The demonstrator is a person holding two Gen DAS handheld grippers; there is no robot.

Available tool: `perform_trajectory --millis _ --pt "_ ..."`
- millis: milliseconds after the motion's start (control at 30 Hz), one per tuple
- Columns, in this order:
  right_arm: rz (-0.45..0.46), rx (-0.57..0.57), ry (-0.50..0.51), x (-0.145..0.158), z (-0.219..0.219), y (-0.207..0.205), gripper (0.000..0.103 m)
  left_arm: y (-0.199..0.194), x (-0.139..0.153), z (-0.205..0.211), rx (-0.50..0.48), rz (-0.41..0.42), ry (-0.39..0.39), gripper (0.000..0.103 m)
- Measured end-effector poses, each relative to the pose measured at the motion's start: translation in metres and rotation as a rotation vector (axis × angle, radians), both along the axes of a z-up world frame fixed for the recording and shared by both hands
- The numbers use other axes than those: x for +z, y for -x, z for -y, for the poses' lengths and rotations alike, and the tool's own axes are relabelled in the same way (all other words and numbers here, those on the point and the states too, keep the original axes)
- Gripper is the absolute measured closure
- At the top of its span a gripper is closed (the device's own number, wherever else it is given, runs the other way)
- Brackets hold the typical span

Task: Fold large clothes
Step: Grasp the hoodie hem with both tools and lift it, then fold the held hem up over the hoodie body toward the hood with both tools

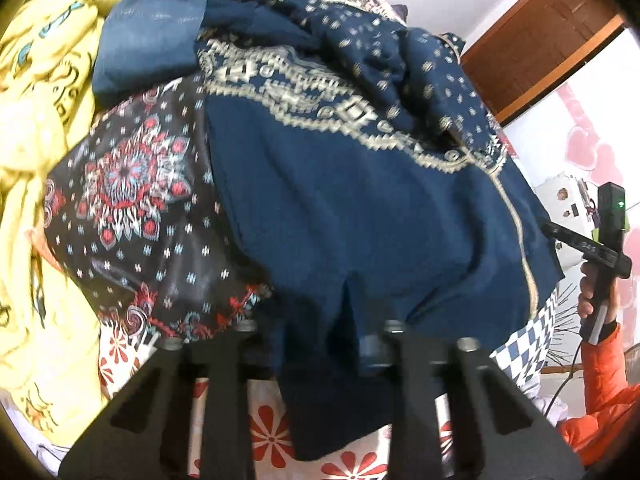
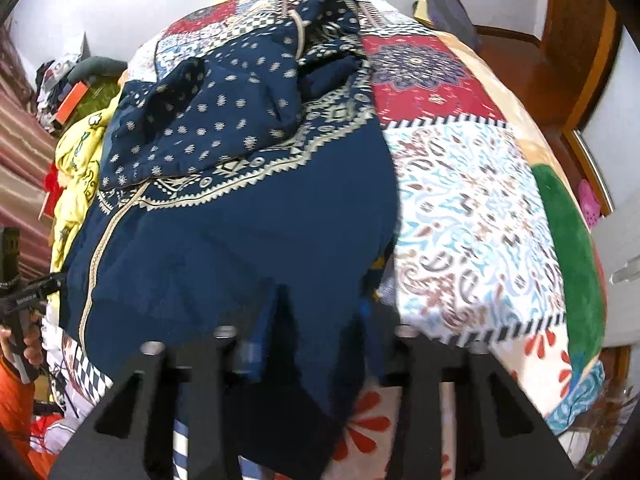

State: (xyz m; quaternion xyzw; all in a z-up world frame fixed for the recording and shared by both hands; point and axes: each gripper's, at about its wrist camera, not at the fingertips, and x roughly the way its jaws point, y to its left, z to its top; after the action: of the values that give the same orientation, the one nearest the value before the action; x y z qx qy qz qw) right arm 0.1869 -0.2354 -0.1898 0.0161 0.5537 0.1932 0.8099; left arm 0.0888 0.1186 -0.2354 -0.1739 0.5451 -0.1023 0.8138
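A large navy garment [image 1: 340, 200] with a cream patterned band and dotted upper part lies spread on the bed; it also shows in the right wrist view [image 2: 240, 220]. My left gripper [image 1: 316, 344] is at its near hem, and the cloth hangs down between the fingers, which look closed on it. My right gripper [image 2: 316, 344] is at the near hem too, with navy cloth draped between its fingers. The fingertips of both are hidden by fabric. The right gripper's handle [image 1: 600, 248] shows at the right edge of the left wrist view.
A dark floral garment [image 1: 140, 208], a yellow printed garment [image 1: 36, 140] and a blue denim piece [image 1: 148, 40] lie left of the navy one. A patchwork quilt [image 2: 472, 208] covers the bed. A wooden door [image 1: 536, 40] stands at the far right.
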Motion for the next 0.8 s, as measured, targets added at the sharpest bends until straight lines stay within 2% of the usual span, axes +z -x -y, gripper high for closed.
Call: perform_trajectory --millis 67,200,400,533,633,800 --pt "0.021 0.022 0.011 0.004 -0.006 -0.003 0.092 -0.004 0.007 0.001 -0.001 0.029 -0.005 0.092" --pt "0.078 0.05 -0.021 0.024 -0.01 -0.011 0.094 -0.011 0.033 -0.002 0.002 0.107 -0.022 0.097" --pt "0.175 0.067 -0.087 0.069 -0.019 -0.041 0.094 -0.041 0.083 -0.02 0.05 0.238 0.044 0.098" --pt "0.264 0.059 -0.081 0.096 -0.029 -0.073 0.094 -0.067 0.11 -0.03 0.089 0.322 0.039 0.099" --pt "0.288 0.043 -0.076 0.103 -0.035 -0.101 0.094 -0.096 0.118 -0.042 0.14 0.345 0.032 0.099" --pt "0.282 -0.01 -0.064 0.097 -0.046 -0.159 0.094 -0.153 0.107 -0.069 0.251 0.342 0.023 0.099"
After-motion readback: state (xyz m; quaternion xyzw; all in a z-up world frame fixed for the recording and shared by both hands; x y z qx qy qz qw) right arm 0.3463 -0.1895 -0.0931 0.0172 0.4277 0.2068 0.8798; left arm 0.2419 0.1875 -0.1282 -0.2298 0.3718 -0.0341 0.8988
